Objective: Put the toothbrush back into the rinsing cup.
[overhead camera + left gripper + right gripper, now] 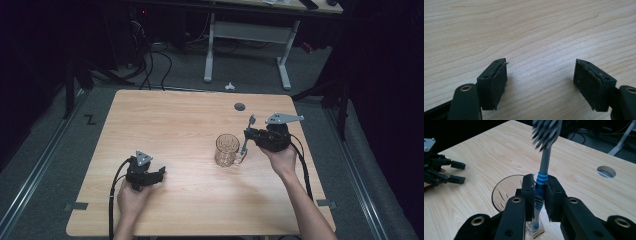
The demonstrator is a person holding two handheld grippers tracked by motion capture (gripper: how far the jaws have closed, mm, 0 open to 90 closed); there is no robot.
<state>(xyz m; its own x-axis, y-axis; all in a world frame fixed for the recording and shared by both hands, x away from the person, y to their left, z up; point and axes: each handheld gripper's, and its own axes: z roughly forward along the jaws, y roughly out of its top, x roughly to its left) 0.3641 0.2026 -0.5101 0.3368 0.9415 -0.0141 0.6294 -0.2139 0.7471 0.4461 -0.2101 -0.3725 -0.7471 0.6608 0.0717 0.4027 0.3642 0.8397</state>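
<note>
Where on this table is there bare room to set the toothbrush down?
The wooden table is bare across its far left, between the left tongs and the cable hole, and along the near edge between the forearms. It is crowded by the glass mug, where the right tongs hold the toothbrush.

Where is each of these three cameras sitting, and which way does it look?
High view: above the person's side, looking forward and down on the table; both forearms, left gripper, right gripper.
Left gripper view: rides the left gripper, facing bare tabletop between open jaws.
Right gripper view: rides the right gripper, clamping a toothbrush.
Shared: high and right gripper views show the glass mug.
</note>
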